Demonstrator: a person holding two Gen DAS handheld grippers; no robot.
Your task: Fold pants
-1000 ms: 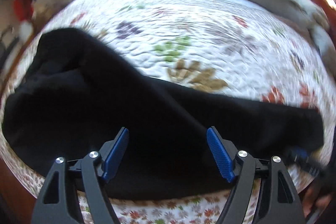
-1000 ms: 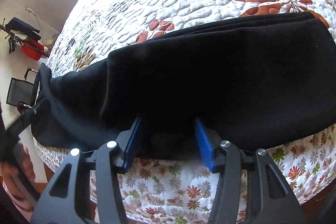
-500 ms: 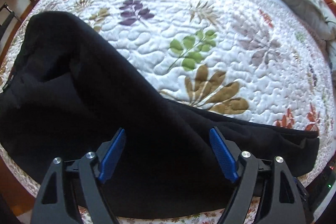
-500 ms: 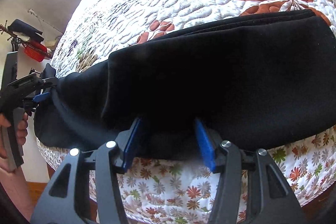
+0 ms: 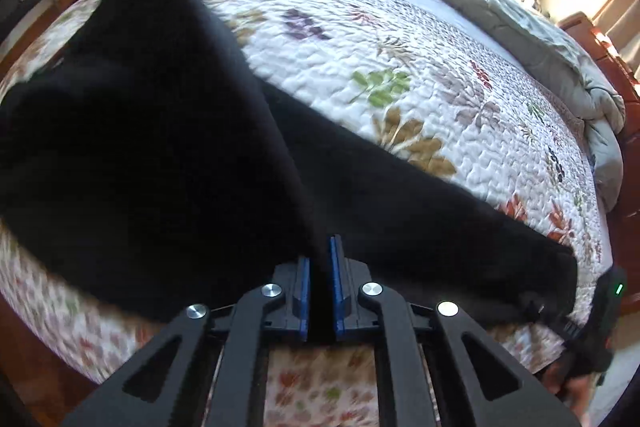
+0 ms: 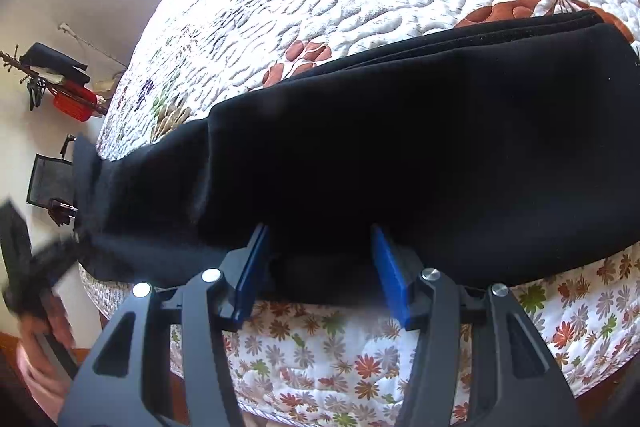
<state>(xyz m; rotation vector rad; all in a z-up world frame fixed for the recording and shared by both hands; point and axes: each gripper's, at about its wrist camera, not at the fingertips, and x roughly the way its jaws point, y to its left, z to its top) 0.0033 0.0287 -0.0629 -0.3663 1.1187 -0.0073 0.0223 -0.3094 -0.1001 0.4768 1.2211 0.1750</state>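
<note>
Two grippers work the near edge of a bed. The left gripper (image 5: 320, 259) has its blue pads brought almost together, pinching a ridge of the black pants (image 5: 168, 163) between them; the cloth rises into the narrow gap and fans away to the upper left in a thick bunched fold. The right gripper (image 6: 318, 255) stands about half open, its blue pads on either side of a hump of the same pants (image 6: 420, 155) at the near hem; whether the pads press on the cloth or only flank it cannot be told.

The pants lie lengthwise along the near edge of the quilt (image 5: 400, 67), doubled over in layers, with stacked edges showing at the far right in the right wrist view. One end is heaped and partly lifted, the other lies flat. The quilt is white, stitched in a pebbled pattern and printed with coloured leaves; its side panel (image 6: 340, 355) carries small flowers. A grey blanket (image 5: 520, 23) is bunched along the far side of the bed. In the right wrist view a blurred hand (image 6: 44, 327) appears at lower left.
</note>
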